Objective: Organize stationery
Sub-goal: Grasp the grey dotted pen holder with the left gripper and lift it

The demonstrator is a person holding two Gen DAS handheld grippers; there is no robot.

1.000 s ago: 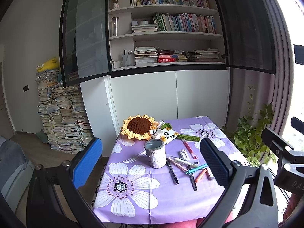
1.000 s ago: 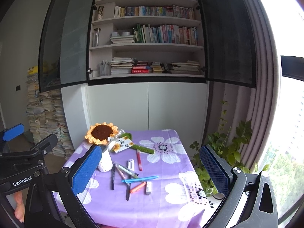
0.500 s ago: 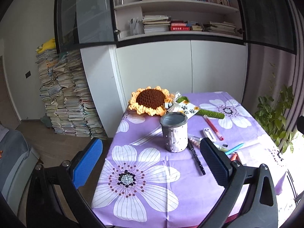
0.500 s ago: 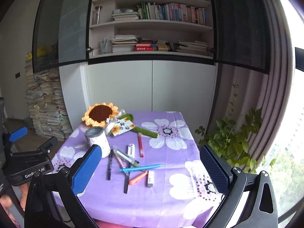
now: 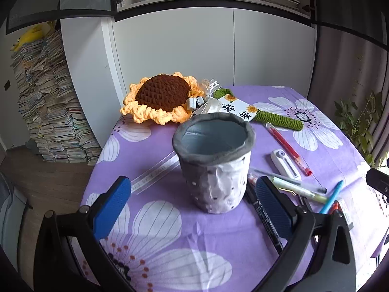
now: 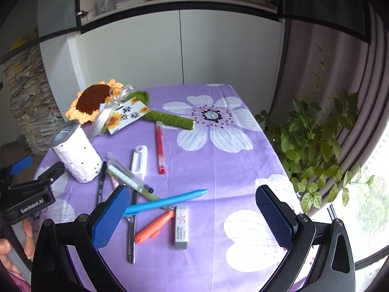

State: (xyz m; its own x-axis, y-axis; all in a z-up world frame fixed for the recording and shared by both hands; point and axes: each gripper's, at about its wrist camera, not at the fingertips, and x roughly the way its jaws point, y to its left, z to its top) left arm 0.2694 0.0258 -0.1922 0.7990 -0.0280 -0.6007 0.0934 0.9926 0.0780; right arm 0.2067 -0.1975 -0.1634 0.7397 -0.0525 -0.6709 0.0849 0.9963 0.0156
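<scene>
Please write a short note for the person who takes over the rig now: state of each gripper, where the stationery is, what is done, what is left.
Left gripper: open, empty, close in front of the pen holder.
Right gripper: open, empty, above the pile of pens.
Pen holder: upright on the purple tablecloth, looks empty inside.
Loose beside it: red pen, blue pen, orange marker, eraser, black pen, white correction tape.
Done: nothing is in the holder yet.
Left: all of it.

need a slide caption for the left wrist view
Open left gripper approaches an empty fabric pen holder on a purple floral tablecloth, pens scattered at right.
</scene>
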